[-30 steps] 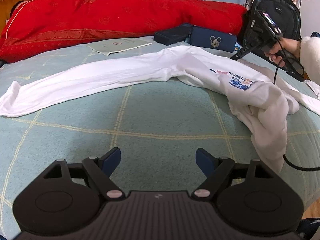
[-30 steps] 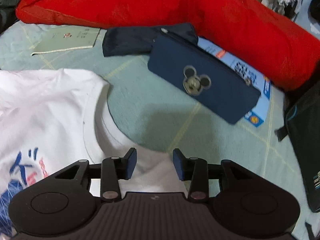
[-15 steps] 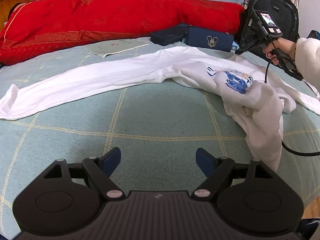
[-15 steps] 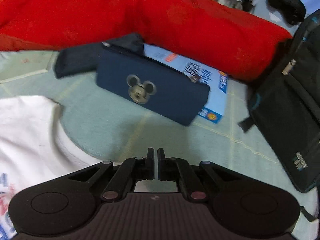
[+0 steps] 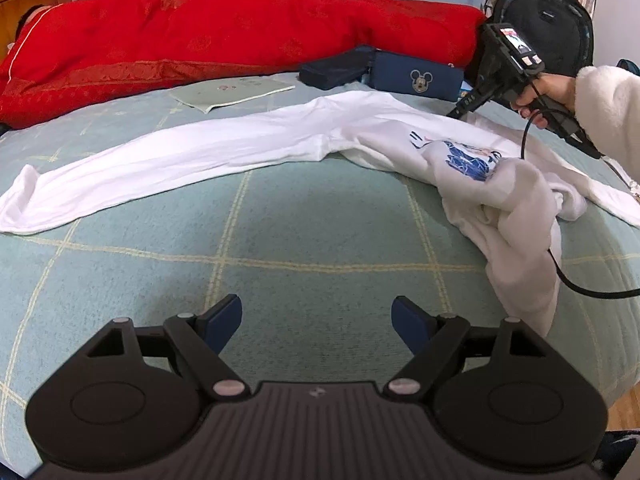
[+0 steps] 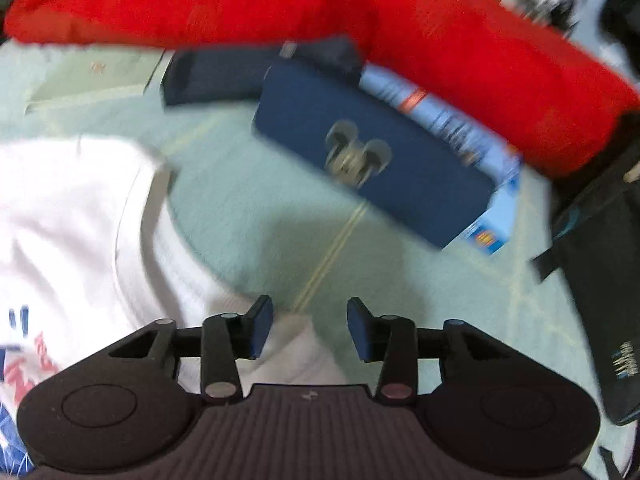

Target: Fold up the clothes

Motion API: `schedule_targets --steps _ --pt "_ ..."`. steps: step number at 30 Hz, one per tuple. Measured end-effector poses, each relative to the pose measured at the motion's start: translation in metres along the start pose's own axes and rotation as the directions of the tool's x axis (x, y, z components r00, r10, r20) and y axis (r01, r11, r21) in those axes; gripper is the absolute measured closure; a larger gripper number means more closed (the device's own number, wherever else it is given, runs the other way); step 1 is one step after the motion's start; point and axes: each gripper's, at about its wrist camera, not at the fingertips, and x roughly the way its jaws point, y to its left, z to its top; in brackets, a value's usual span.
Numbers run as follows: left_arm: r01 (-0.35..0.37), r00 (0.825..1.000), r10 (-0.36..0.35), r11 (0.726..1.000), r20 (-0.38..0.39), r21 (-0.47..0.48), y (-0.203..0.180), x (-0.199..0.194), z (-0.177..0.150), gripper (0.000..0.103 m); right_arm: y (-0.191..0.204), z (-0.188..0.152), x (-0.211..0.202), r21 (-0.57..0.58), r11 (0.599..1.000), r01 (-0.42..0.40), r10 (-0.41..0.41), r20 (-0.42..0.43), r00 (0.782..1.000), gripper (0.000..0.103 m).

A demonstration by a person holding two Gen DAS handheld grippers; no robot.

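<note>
Left gripper (image 5: 317, 320) fingers wide apart, nothing between them. Right gripper (image 6: 308, 328) jaws opening over white shirt (image 6: 68, 216) collar, pads not pressing it. Backpack (image 5: 556, 20) contents not visible.

Right wrist view smeared throughout by motion. Emblem on the navy pouch (image 6: 372, 160) reads only as a doubled grey shape. Print on the blue booklet (image 6: 460, 128) beneath it illegible. White shirt (image 6: 72, 216) cut off at the left edge, its blue-and-red graphic only partly visible. Black backpack (image 6: 600, 280) runs off the right edge. In the left wrist view, the person's sleeve (image 5: 612, 120) leaves the frame.
</note>
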Motion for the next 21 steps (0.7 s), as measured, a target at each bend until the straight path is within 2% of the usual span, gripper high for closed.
schedule_targets --steps 1,2,3,5,7,9,11,13,15,18,21 --pt "0.0 1.0 0.0 1.0 -0.001 -0.003 0.001 0.001 0.0 0.021 0.001 0.0 0.002 -0.008 1.0 -0.025 0.025 -0.013 1.0 0.081" --pt "0.0 1.0 0.0 1.0 -0.003 -0.006 0.002 0.002 0.0 0.021 0.003 0.0 0.0 -0.016 0.998 -0.054 0.053 -0.016 0.998 0.096" --pt "-0.002 1.0 0.002 1.0 -0.006 -0.008 0.003 0.003 0.0 0.021 0.005 0.001 -0.001 -0.032 0.998 -0.059 0.059 -0.02 0.998 0.097" --pt "-0.007 1.0 0.007 1.0 -0.012 -0.008 0.003 0.006 0.0 0.021 0.009 0.002 -0.004 -0.065 0.998 -0.016 0.015 -0.01 1.0 0.098" --pt "-0.005 1.0 0.005 1.0 -0.011 -0.004 0.002 0.007 0.0 0.021 0.006 0.005 -0.009 -0.047 0.997 0.06 -0.057 0.043 0.997 0.098" --pt "-0.003 1.0 0.003 1.0 -0.007 -0.003 0.002 0.006 0.0 0.021 -0.004 0.01 -0.013 0.031 0.99 0.137 -0.14 0.091 0.986 0.098" --pt "-0.001 1.0 0.001 1.0 -0.003 -0.002 0.001 0.004 0.0 0.021 -0.014 0.012 -0.013 0.101 0.981 0.164 -0.173 0.092 0.981 0.098" --pt "0.0 1.0 0.0 1.0 0.001 -0.004 0.002 0.003 0.0 0.021 -0.016 0.01 -0.011 0.107 0.984 0.142 -0.15 0.068 0.986 0.097" --pt "-0.003 1.0 0.003 1.0 0.004 -0.008 0.003 0.002 0.0 0.021 -0.015 0.008 -0.015 0.105 0.989 0.105 -0.112 0.064 0.992 0.09" --pt "-0.008 1.0 0.008 1.0 0.005 -0.004 0.002 0.0 0.0 0.021 -0.007 0.011 -0.029 0.095 0.991 0.094 -0.103 0.097 0.99 0.087" --pt "0.003 1.0 -0.003 1.0 0.015 0.0 -0.001 -0.002 0.0 0.021 0.006 0.011 -0.036 0.078 0.997 0.007 -0.014 0.092 0.996 0.087"
